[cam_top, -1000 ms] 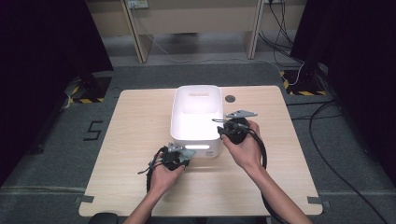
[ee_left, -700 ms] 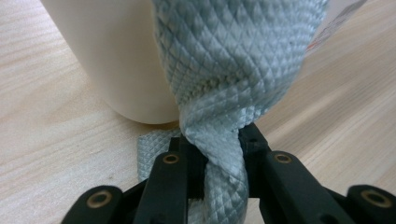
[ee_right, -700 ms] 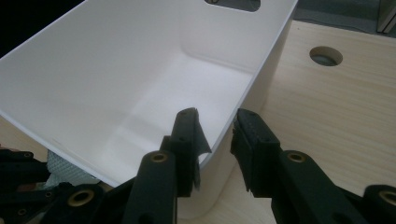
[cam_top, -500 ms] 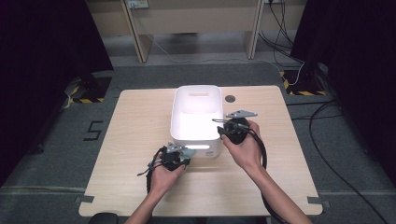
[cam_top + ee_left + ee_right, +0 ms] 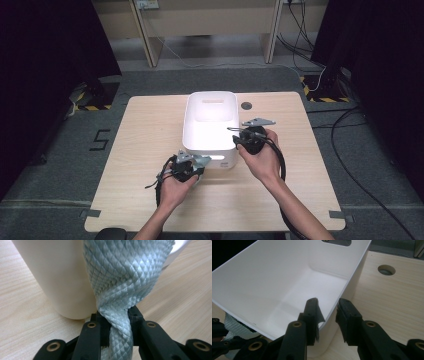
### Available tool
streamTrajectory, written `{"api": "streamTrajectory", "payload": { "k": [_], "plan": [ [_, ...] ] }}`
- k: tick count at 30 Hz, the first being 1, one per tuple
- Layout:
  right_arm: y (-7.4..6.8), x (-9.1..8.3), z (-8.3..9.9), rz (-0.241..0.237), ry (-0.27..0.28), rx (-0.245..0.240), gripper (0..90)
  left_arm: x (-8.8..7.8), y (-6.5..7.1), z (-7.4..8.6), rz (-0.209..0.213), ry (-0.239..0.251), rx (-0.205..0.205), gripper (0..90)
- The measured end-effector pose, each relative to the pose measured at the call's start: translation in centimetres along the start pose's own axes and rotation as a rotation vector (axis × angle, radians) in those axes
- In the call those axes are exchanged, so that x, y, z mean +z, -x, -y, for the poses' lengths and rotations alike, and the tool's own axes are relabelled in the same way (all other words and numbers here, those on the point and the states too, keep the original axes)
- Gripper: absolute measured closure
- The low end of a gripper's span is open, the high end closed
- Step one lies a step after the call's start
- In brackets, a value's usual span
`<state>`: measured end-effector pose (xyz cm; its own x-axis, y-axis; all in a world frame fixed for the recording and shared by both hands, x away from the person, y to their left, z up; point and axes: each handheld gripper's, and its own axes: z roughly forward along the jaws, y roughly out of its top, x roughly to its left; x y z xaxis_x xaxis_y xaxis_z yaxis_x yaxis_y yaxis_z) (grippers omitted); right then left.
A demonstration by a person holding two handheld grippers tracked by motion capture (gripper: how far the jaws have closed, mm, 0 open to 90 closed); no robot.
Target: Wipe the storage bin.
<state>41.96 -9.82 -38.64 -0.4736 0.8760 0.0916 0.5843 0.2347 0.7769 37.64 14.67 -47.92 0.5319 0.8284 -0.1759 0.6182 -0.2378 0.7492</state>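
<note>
one cloth strip lengthwise along left tongs

Lab, black curtains, taped floor

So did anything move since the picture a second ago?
Nothing visibly changed. The left gripper stays shut on the grey cloth by the white bin's near end, and the right gripper still straddles the bin's right wall at the near corner. The bin sits in the same spot on the table.
</note>
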Motion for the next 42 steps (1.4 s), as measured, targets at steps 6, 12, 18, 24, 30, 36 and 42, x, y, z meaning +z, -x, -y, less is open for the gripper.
{"api": "streamTrajectory", "payload": {
  "k": [6,12,18,24,30,36,42],
  "plan": [
    [0.0,0.0,0.0,0.001,-0.001,0.0,69.5,-0.4,0.2,-0.3,0.0,0.011,0.005,76.8],
    [0.0,0.0,0.0,0.0,-0.001,0.001,69.5,-0.8,0.5,-0.7,0.002,0.018,0.015,76.8],
    [0.0,0.0,0.0,0.002,-0.003,-0.001,69.4,-1.1,0.7,-0.9,0.005,0.021,0.017,76.9],
    [0.0,0.0,0.0,0.002,-0.003,0.0,69.3,-1.3,1.1,-1.1,0.0,0.025,0.021,76.9],
    [0.0,0.0,0.0,0.002,0.0,0.001,69.3,-1.7,1.5,-1.4,0.005,0.03,0.029,77.0],
    [0.0,0.0,0.0,0.003,-0.001,0.001,69.4,-2.0,2.0,-1.9,0.022,0.039,0.04,77.0],
    [0.0,0.0,0.0,0.004,-0.001,0.001,69.3,-2.1,2.4,-2.3,0.029,0.041,0.045,77.1]
  ]
}}
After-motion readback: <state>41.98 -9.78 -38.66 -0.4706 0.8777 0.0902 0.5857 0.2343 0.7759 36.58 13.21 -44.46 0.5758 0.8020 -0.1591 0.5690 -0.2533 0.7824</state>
